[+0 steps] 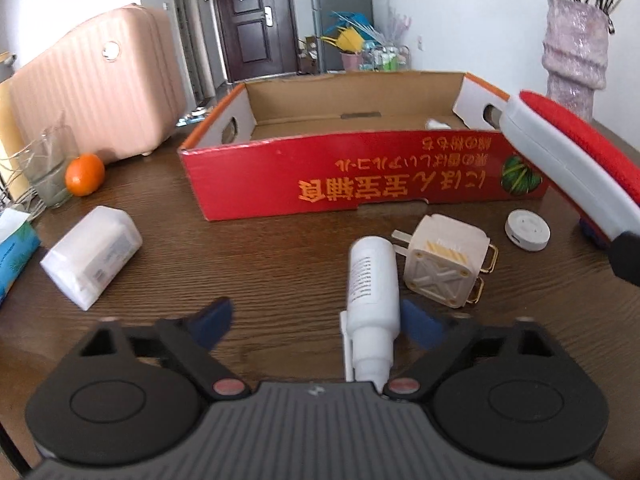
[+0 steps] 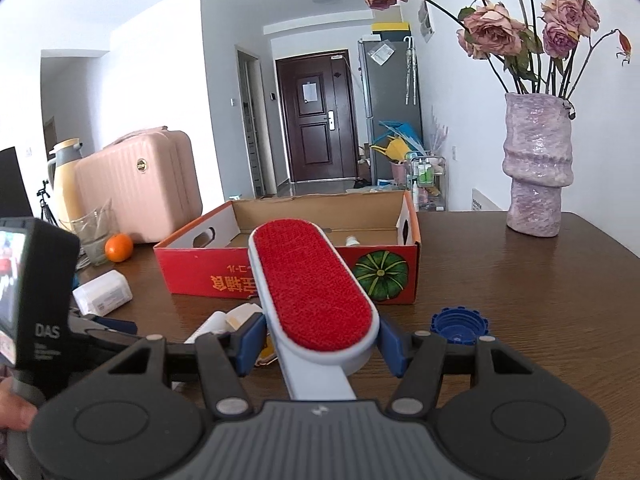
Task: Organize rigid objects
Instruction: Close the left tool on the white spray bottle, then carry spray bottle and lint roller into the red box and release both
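Observation:
A red cardboard box [image 1: 360, 184] stands open on the wooden table; it also shows in the right wrist view [image 2: 208, 276]. My right gripper [image 2: 320, 344] is shut on a red-and-white lint brush [image 2: 312, 280], held above the table in front of the box; the brush also shows in the left wrist view [image 1: 568, 160]. My left gripper [image 1: 316, 322] is open, low over the table. A white bottle [image 1: 372, 280] lies between its fingers, close to the right finger. A beige plug adapter [image 1: 440, 264] and a white round disc [image 1: 526, 229] lie right of the bottle.
A white plastic box [image 1: 92, 254], an orange [image 1: 85, 174], a glass [image 1: 52, 168] and a tissue pack [image 1: 14, 256] are at the left. A pink suitcase [image 1: 100, 92] stands behind. A purple vase [image 2: 536, 168] and a blue cap [image 2: 460, 326] are at the right.

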The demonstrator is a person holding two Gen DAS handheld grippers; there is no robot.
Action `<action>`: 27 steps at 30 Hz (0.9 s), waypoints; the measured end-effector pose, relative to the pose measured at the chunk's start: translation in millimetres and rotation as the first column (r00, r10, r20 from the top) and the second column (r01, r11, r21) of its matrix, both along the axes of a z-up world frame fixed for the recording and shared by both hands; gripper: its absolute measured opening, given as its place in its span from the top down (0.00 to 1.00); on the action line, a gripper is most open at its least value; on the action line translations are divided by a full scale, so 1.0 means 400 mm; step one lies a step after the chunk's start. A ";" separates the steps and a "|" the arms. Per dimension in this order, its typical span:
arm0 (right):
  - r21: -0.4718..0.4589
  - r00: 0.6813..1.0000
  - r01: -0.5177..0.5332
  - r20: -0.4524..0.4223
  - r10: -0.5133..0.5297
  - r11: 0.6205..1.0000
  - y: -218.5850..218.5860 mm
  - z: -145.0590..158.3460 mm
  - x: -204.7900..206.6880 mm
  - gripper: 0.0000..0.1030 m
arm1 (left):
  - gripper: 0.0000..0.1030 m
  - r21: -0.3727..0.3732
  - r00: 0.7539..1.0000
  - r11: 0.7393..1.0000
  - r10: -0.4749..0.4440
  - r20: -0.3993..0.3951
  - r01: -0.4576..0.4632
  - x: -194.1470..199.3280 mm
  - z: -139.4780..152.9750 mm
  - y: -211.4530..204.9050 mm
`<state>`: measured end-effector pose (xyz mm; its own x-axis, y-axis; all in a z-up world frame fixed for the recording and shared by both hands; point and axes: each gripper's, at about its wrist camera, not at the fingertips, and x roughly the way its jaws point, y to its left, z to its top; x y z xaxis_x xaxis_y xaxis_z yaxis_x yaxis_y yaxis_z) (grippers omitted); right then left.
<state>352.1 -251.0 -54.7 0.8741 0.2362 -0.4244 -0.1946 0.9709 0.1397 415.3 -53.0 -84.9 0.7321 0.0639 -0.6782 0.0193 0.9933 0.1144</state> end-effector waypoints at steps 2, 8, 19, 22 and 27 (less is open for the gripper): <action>-0.005 1.000 0.005 -0.010 -0.005 1.000 0.004 -0.007 0.004 0.43 | 0.26 -0.014 1.000 1.000 -0.010 -0.012 0.009 0.010 -0.006 0.001; -0.018 0.999 0.016 -0.029 -0.017 1.000 0.006 -0.022 0.019 0.43 | 0.64 -0.066 0.999 0.997 -0.049 -0.006 0.049 0.017 -0.004 0.008; -0.041 0.999 0.021 -0.027 -0.022 0.999 0.012 -0.032 0.021 0.43 | 0.73 -0.062 0.995 0.993 -0.093 0.043 0.096 -0.013 0.020 0.006; -0.045 0.999 0.022 -0.028 -0.023 0.999 0.014 -0.034 0.022 0.43 | 0.73 -0.063 0.994 0.994 -0.086 0.073 0.091 -0.031 0.039 0.014; -0.040 1.000 0.016 -0.014 -0.016 0.999 0.015 -0.031 0.017 0.43 | 0.73 -0.096 0.990 0.993 -0.060 0.129 0.072 -0.065 0.086 0.040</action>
